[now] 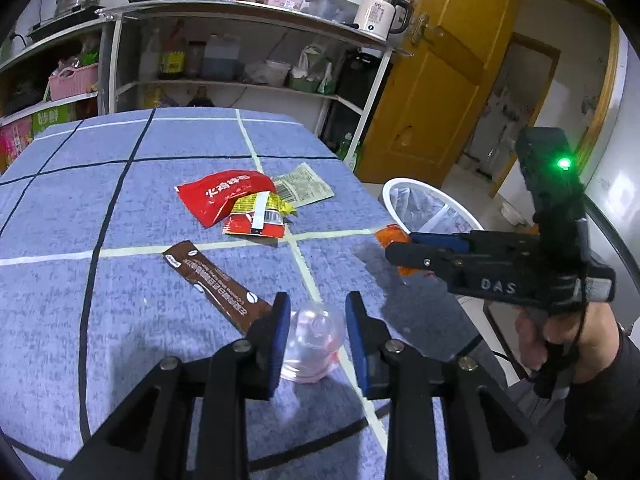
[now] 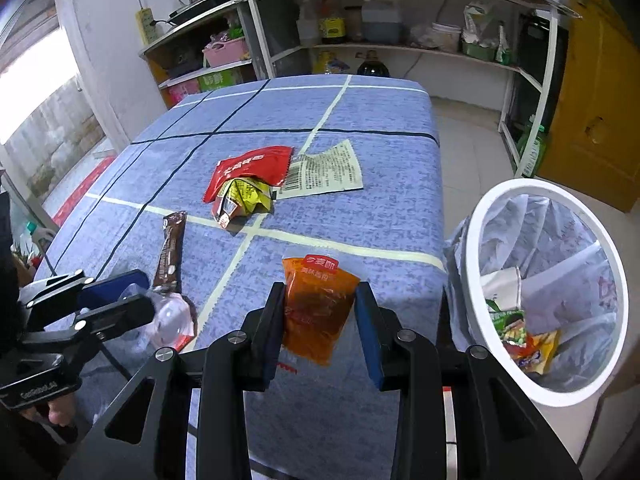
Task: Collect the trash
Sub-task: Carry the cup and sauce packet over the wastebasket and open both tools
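My left gripper (image 1: 318, 338) is shut on a clear plastic cup (image 1: 314, 342) just above the blue tablecloth (image 1: 120, 320); it also shows in the right wrist view (image 2: 170, 320). My right gripper (image 2: 320, 326) is shut on an orange sauce packet (image 2: 318, 308) near the table's right edge; the packet also shows in the left wrist view (image 1: 394, 236). A brown stick wrapper (image 1: 216, 286), a red packet (image 1: 224, 196), a yellow-red wrapper (image 1: 260, 214) and a pale printed wrapper (image 1: 304, 184) lie on the cloth. A white bin (image 2: 472, 248) with a plastic liner stands right of the table.
The bin (image 1: 390, 190) holds several wrappers. A metal shelf rack (image 1: 248, 12) with pots, bottles and a kettle stands behind the table. A yellow door (image 1: 448, 80) is at the right.
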